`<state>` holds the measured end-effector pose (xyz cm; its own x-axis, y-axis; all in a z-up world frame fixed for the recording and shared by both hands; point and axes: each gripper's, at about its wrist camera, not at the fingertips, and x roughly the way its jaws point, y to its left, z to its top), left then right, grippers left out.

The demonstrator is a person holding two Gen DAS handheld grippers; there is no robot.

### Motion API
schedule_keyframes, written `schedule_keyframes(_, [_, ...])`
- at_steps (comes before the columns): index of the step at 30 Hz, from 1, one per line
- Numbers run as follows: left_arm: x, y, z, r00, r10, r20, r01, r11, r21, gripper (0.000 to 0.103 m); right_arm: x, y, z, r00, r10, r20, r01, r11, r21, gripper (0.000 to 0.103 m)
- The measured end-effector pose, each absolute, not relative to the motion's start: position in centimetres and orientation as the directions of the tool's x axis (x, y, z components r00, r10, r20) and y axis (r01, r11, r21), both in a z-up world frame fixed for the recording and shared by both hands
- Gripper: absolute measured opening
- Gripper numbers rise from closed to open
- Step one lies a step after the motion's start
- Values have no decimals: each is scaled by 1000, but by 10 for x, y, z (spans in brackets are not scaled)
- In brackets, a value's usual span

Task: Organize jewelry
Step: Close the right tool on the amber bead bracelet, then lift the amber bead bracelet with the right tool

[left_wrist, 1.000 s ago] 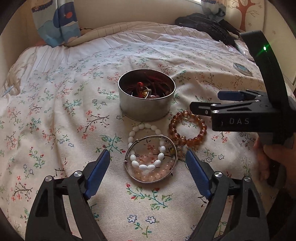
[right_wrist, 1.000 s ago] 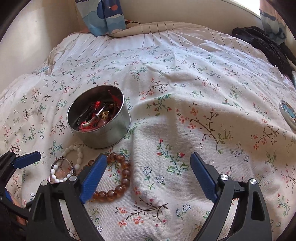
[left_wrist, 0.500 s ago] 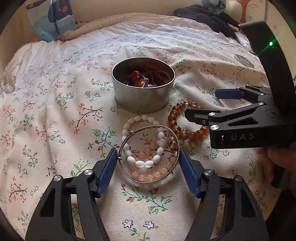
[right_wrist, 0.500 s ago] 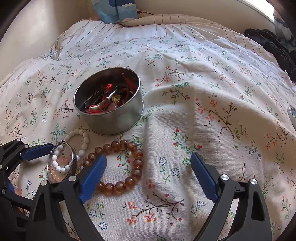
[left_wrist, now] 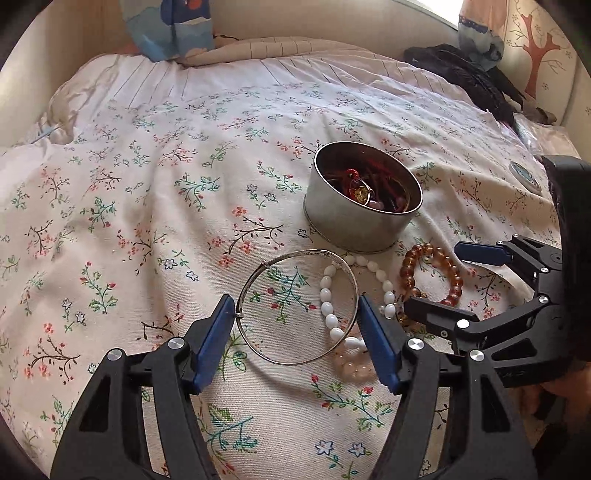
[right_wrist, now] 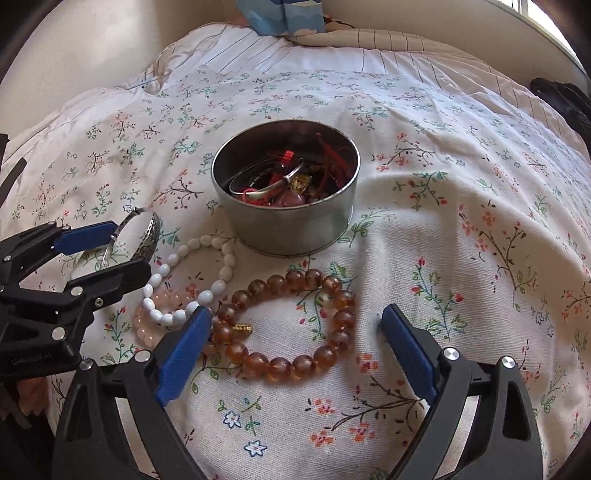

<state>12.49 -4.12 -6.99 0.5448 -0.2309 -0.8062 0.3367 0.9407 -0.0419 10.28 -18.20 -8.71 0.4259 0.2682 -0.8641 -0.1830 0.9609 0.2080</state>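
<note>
My left gripper [left_wrist: 295, 325] is shut on a silver bangle [left_wrist: 255, 280], pinched across its width and lifted off the bed; it also shows in the right wrist view [right_wrist: 147, 229]. A white bead bracelet [right_wrist: 225, 266] and a pink bead bracelet [right_wrist: 142, 325] lie on the floral bedspread. My right gripper [right_wrist: 295, 336] is open, its fingers on either side of an amber bead bracelet [right_wrist: 343, 317]. A round metal tin [right_wrist: 291, 225] with several jewelry pieces inside stands just beyond.
A small round lid or disc [left_wrist: 524, 177] lies at the far right. Dark clothing [left_wrist: 472, 81] is heaped at the back right. A blue patterned pillow [left_wrist: 170, 26] leans at the headboard.
My left gripper has closed on the silver bangle and lifted it to the left, off the white and pink bracelets. My right gripper has moved forward around the amber bracelet.
</note>
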Motion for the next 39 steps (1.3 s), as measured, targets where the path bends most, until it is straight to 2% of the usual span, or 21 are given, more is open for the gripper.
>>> schedule_keyframes(2, [125, -43, -71, 543, -226, -809, 343, 939, -32, 64, 103, -186, -88, 418, 285, -863, -169, 957, 235, 89])
schedule_keyframes(3, [125, -44, -72, 542, -225, -810, 344, 939, -31, 64, 103, -189, -89, 415, 293, -861, -160, 956, 248, 83])
schedule_keyframes(4, [125, -43, -72, 540, -226, -811, 344, 939, -33, 64, 102, -192, -88, 414, 302, -859, -148, 953, 264, 77])
schedule_keyframes(6, [126, -43, -73, 538, -228, -812, 341, 939, -38, 64, 100, -201, -87, 414, 318, -853, -116, 948, 297, 53])
schedule_keyframes(8, [126, -43, -73, 537, -230, -812, 340, 940, -41, 64, 97, -210, -87, 416, 332, -846, -86, 941, 327, 39])
schedule_keyframes(11, [126, -44, -73, 534, -228, -814, 341, 939, -40, 64, 91, -227, -87, 428, 394, -813, -31, 906, 423, 36])
schedule_keyframes(15, [126, -46, -73, 533, -230, -814, 345, 938, -40, 64, 94, -237, -91, 439, 389, -810, 19, 897, 442, 40])
schedule_keyframes(17, [126, -46, -73, 532, -234, -814, 345, 937, -43, 64, 98, -225, -92, 425, 324, -845, -10, 935, 354, 40])
schedule_keyframes(20, [127, -46, -74, 531, -233, -815, 347, 937, -42, 64, 99, -189, -92, 420, 154, -894, -116, 986, 116, 39])
schedule_keyframes(21, [127, -47, -74, 530, -233, -815, 348, 937, -41, 64, 98, -183, -91, 421, 152, -894, -138, 985, 103, 28])
schedule_keyframes(23, [127, -47, -75, 529, -231, -816, 348, 937, -40, 64, 96, -192, -91, 409, 226, -884, -121, 974, 192, 20])
schedule_keyframes(24, [127, -48, -75, 528, -231, -817, 348, 937, -40, 64, 97, -207, -93, 404, 300, -864, -87, 953, 290, 12])
schedule_keyframes(26, [127, -48, -75, 527, -231, -818, 348, 937, -41, 64, 94, -238, -95, 414, 463, -784, -11, 864, 504, 12])
schedule_keyframes(29, [127, -48, -75, 528, -234, -817, 349, 936, -43, 64, 89, -265, -95, 464, 592, -659, 50, 725, 687, 12])
schedule_keyframes(33, [126, -48, -75, 528, -240, -814, 352, 935, -47, 64, 82, -281, -91, 518, 684, -514, 60, 570, 820, 12])
schedule_keyframes(39, [126, -49, -73, 533, -244, -810, 355, 934, -47, 64, 76, -292, -80, 579, 747, -327, -4, 404, 915, 13])
